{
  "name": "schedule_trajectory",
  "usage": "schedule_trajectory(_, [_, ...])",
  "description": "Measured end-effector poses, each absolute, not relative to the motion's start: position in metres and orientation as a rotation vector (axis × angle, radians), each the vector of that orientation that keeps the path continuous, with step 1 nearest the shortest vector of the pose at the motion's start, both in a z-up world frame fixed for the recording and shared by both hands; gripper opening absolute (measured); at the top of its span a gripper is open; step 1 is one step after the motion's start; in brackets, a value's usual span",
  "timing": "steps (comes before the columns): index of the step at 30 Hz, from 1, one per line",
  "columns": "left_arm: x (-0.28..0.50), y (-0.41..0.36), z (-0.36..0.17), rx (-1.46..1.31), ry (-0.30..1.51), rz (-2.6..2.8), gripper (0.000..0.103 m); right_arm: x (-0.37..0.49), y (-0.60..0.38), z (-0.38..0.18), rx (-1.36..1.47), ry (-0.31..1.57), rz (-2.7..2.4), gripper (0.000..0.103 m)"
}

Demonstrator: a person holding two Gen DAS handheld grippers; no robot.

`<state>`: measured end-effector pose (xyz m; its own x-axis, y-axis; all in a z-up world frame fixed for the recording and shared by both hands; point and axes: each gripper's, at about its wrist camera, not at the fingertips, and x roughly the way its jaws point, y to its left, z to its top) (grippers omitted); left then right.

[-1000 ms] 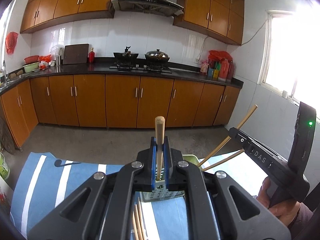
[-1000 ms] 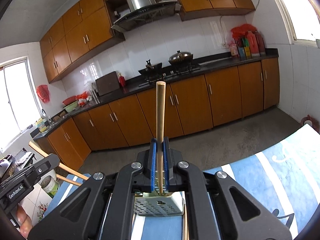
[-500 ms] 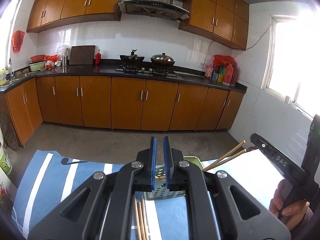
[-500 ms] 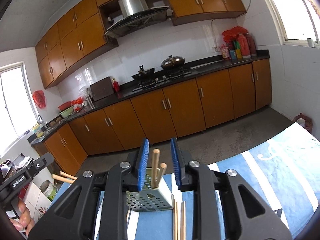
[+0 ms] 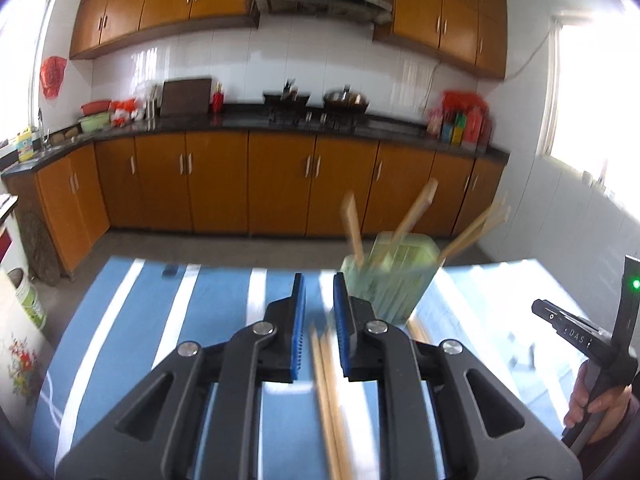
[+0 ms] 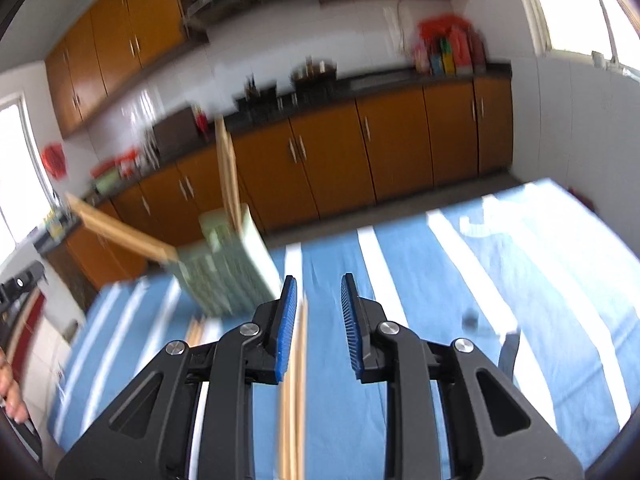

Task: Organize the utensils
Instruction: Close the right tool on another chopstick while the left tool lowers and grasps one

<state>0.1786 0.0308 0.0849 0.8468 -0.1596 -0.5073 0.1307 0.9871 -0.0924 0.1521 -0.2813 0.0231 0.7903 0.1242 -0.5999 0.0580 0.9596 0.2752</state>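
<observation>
Left tool (image 5: 319, 312) and right tool (image 6: 319, 312) have just been opening, each slightly parted and empty, above loose chopsticks (image 6: 295, 380) on the tabletop (image 6: 440, 280).

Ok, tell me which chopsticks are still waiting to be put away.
The chopsticks lying flat on the striped cloth, just under the left gripper; the others stand upright in the green holder.

Black gripper (image 5: 319, 292), blue ribbed pads (image 5: 298, 332), silver screws.
</observation>
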Motion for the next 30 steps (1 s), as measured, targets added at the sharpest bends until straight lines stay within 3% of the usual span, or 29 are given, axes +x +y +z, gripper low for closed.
schedule_trajectory(7, [0.185, 0.045, -0.001, -0.092, 0.745, -0.122, 0.016, 0.16, -0.244, -0.052, 0.264, 0.865, 0.12, 0.024])
schedule_trajectory(11, [0.183, 0.05, -0.027, -0.121, 0.802, -0.12, 0.023, 0.166, -0.228, -0.071, 0.244, 0.91, 0.129, 0.02])
schedule_trajectory(24, [0.186, 0.046, -0.054, -0.109, 0.864, -0.149, 0.025, 0.171, -0.219, -0.082, 0.151, 0.922, 0.114, 0.016])
schedule_trajectory(27, [0.187, 0.041, -0.059, -0.115, 0.882, -0.167, 0.024, 0.172, -0.217, -0.083, 0.106, 0.915, 0.086, 0.008])
schedule_trajectory(30, [0.187, 0.035, -0.064, -0.113, 0.896, -0.186, 0.024, 0.176, -0.227, -0.084, 0.107, 0.909, 0.03, 0.007])
